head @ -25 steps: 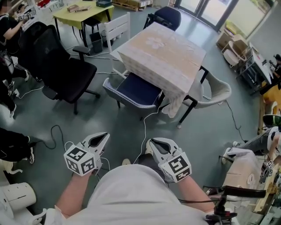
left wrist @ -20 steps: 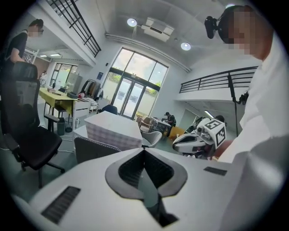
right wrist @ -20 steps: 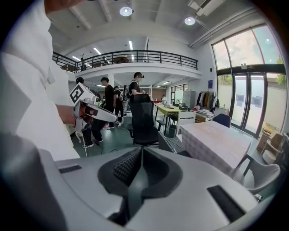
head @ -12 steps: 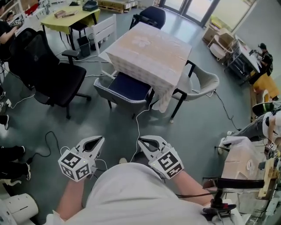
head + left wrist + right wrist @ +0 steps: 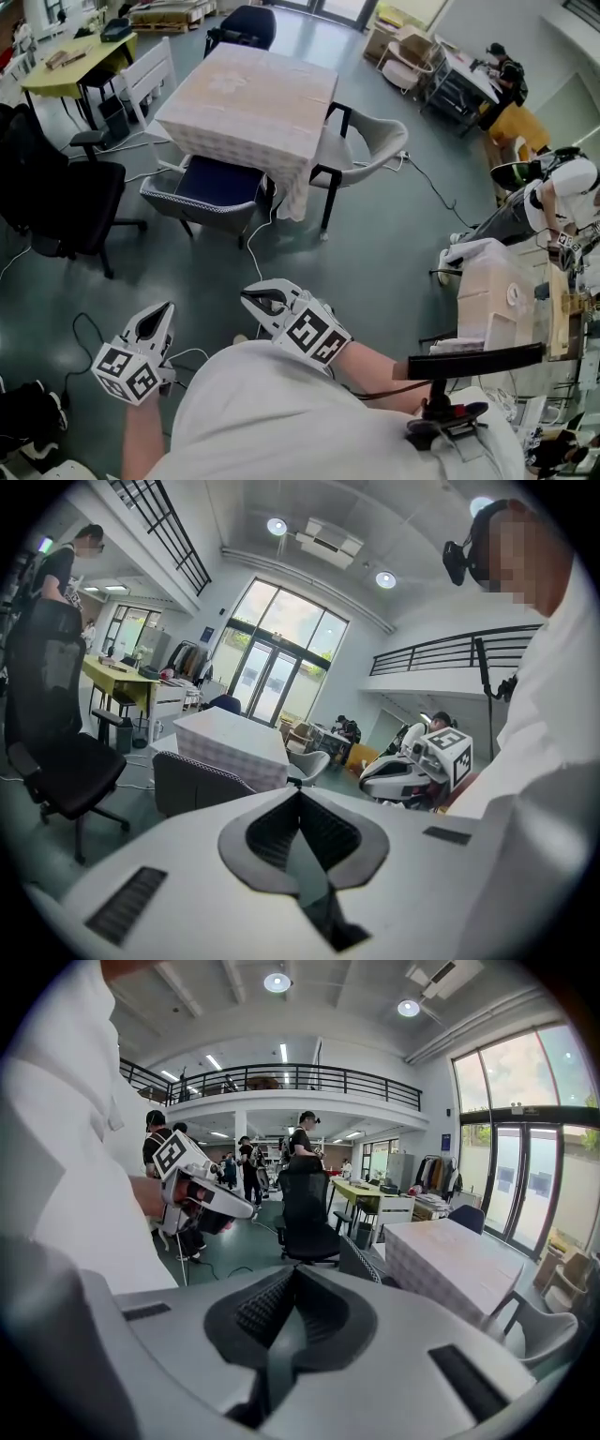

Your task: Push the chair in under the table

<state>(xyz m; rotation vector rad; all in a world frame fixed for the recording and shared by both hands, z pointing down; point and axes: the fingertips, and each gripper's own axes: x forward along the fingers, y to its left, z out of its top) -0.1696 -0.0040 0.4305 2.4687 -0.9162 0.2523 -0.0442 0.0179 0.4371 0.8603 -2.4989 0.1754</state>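
Observation:
The chair [image 5: 204,189] has a navy seat and a grey patterned back. It stands at the near side of the cloth-covered table [image 5: 248,89], its seat partly under the top. Both grippers hang well short of it, above the floor in front of my body. In the head view my left gripper [image 5: 165,310] is at the lower left and my right gripper [image 5: 247,298] near the centre. Each has its jaws shut with nothing between them. The left gripper view shows the left gripper [image 5: 300,795], the chair's back [image 5: 192,780] and the table [image 5: 230,747] far ahead. The right gripper [image 5: 292,1275] points towards the table [image 5: 450,1251].
A black office chair [image 5: 47,197] stands left of the chair. A pale shell chair [image 5: 370,141] sits at the table's right side. A cable [image 5: 270,225] runs across the floor from the table. A clear plastic box [image 5: 492,300] and equipment crowd the right, with people beyond.
The table and chair have slid left and farther off in the head view. Both grippers now sit lower and more to the left. The right gripper's jaws have closed fully.

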